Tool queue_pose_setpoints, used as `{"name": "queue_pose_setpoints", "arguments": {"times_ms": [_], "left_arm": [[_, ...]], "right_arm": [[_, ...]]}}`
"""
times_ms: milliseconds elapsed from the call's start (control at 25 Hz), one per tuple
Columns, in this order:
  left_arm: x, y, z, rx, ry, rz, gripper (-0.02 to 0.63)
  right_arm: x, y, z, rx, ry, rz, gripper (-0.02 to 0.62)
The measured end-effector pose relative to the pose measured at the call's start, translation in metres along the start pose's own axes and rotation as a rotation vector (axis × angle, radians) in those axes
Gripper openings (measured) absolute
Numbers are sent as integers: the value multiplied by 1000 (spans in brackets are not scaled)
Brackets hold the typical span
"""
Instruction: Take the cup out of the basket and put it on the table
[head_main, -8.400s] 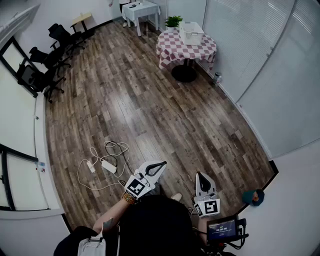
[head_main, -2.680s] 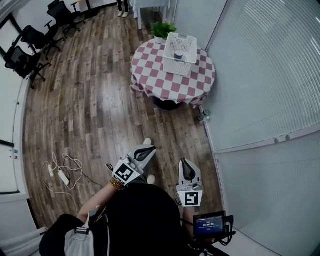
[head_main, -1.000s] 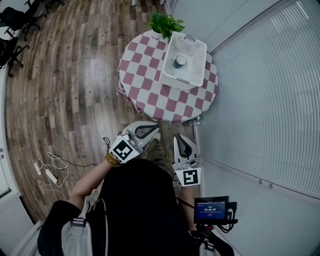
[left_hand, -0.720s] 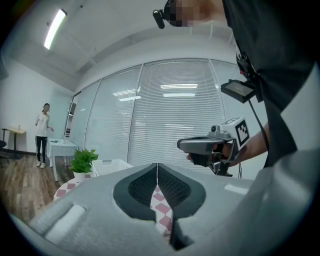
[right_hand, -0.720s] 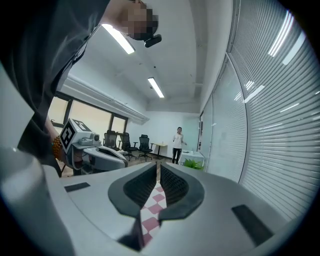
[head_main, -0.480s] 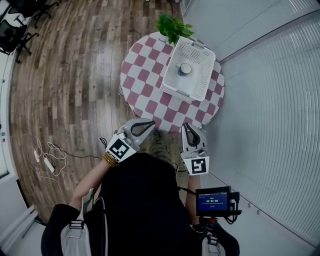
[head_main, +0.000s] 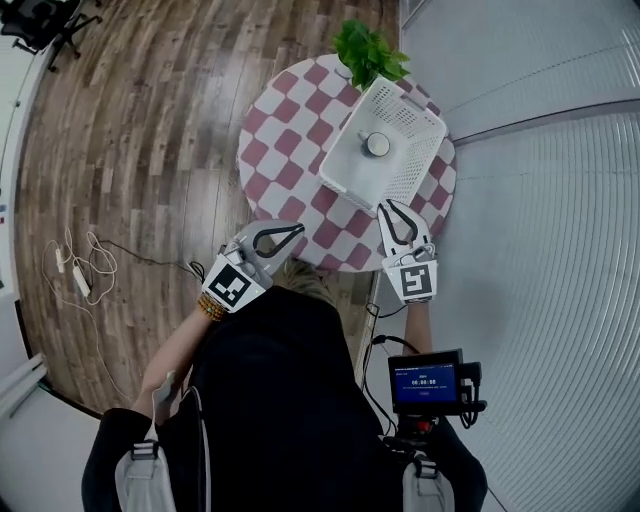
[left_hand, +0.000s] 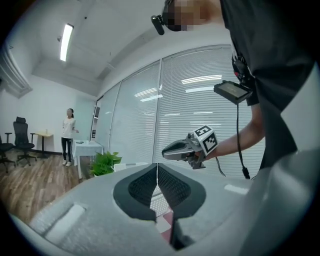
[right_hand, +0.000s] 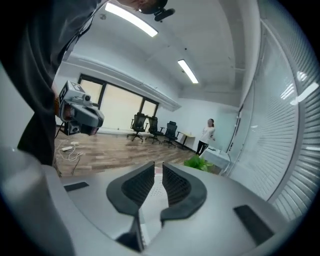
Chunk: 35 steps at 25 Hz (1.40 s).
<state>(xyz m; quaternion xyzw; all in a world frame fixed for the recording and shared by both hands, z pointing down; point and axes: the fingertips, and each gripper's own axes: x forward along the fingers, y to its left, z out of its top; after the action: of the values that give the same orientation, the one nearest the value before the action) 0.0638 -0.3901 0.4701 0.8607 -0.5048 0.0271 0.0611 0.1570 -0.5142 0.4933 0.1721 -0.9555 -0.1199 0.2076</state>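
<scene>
The cup (head_main: 377, 145) sits inside the white basket (head_main: 340, 165) on the checked surface (head_main: 290, 130). Only its top shows from above, and neither gripper view shows it. The left gripper (head_main: 299, 229) hangs at the surface's near edge, its jaws pressed together at the tips and empty. The right gripper (head_main: 392, 206) is at the basket's near corner; whether it touches is unclear. Its jaws have just been opening to a narrow gap, with nothing between them. The leaves of the plant (head_main: 368, 50) hide its pot
</scene>
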Motion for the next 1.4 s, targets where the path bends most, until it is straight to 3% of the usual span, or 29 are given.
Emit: {"name": "queue_pose_setpoints", "arguments": {"times_ms": [560, 840, 1120, 1280, 1400], "left_arm": [[-48, 50, -15, -66, 30, 366, 5], [-79, 58, -27, -109, 35, 525, 5], [-103, 53, -43, -156, 65, 647, 5], [-107, 50, -47, -149, 83, 678, 5], [-106, 48, -48, -156, 84, 693, 5]], "right_arm": [[131, -42, -102, -275, 359, 411, 114], [160, -36, -171, -509, 570, 611, 166], [176, -48, -219, -655, 706, 692, 213], [182, -53, -244, -639, 790, 743, 213], [186, -52, -246, -593, 785, 760, 207]]}}
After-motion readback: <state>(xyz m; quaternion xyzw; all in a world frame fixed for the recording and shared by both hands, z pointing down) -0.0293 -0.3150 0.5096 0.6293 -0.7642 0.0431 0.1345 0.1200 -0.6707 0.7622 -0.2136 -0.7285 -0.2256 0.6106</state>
